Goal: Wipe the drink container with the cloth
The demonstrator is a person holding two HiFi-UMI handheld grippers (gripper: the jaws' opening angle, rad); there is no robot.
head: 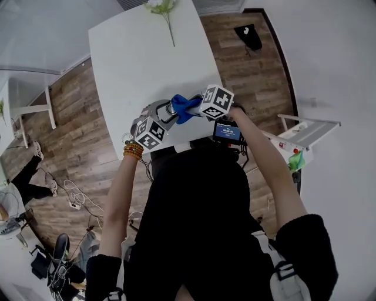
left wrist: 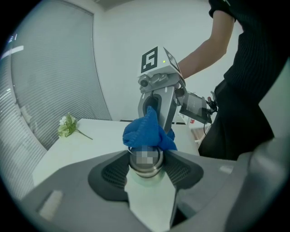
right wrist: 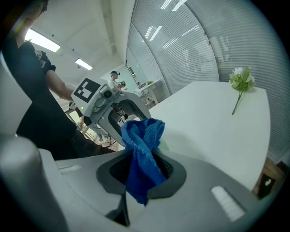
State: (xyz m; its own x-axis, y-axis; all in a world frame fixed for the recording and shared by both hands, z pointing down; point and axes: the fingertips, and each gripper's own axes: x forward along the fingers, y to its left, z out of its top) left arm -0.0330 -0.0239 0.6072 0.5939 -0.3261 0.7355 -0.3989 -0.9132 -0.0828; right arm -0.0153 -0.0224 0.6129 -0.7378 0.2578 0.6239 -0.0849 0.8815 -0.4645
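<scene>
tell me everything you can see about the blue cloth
The blue cloth is a bunched, nubby terry-like fabric, pinched between the jaws of the right gripper, with a short end poking past them. Its free, crumpled end rests on the top of the metal drink container held by the left gripper, above the white table.

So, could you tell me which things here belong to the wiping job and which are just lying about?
Job: drink container (left gripper), blue cloth (right gripper).
Lying about: flower sprig on the white table, floor cables.
</scene>
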